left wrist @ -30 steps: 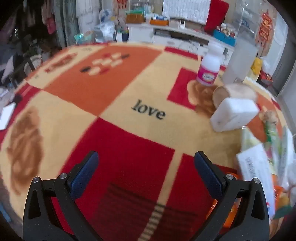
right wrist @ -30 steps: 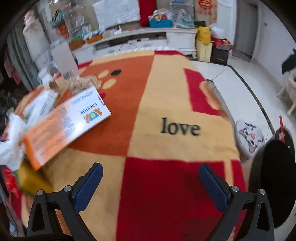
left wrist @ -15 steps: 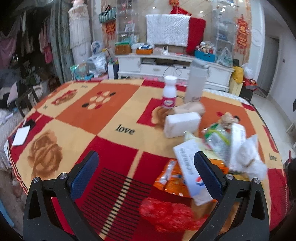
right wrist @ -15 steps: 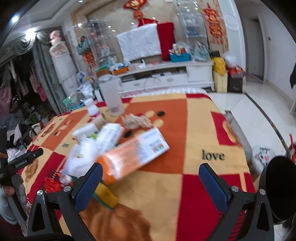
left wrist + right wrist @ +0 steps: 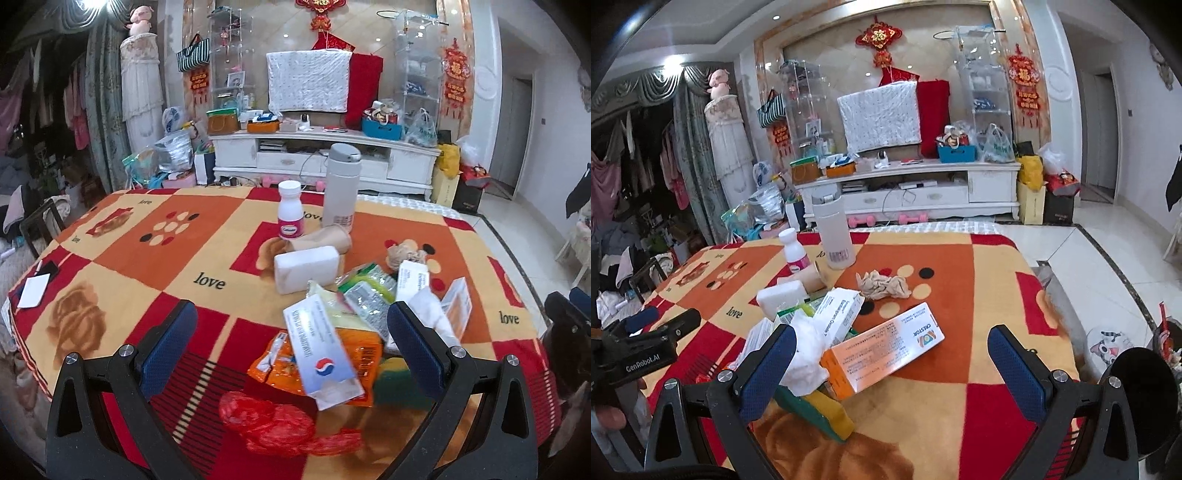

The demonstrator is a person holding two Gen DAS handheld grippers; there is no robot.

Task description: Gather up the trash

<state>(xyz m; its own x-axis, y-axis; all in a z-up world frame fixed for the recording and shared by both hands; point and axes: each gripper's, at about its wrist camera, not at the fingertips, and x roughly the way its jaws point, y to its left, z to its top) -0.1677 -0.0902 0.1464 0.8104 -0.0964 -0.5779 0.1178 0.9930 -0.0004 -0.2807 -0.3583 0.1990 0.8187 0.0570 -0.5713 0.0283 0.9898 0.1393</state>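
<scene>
Counter [image 5: 155, 236]: covered by a red, orange and cream blanket printed with "love".
Far side: white bottle [image 5: 290, 215] and tall grey flask [image 5: 340, 186] upright, near each other.
Middle: paper cup [image 5: 325, 239] on its side, white block [image 5: 306, 268] just in front, crumpled tissue [image 5: 883, 284].
Near edge: heap of boxes [image 5: 882, 349] and wrappers, red plastic bag [image 5: 273, 424], green-yellow sponge [image 5: 816, 408].
Left edge: white card [image 5: 34, 291].

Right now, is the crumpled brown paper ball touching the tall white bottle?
Apart. The right wrist view shows bare orange cloth between the crumpled brown paper and the tall white bottle.
</scene>
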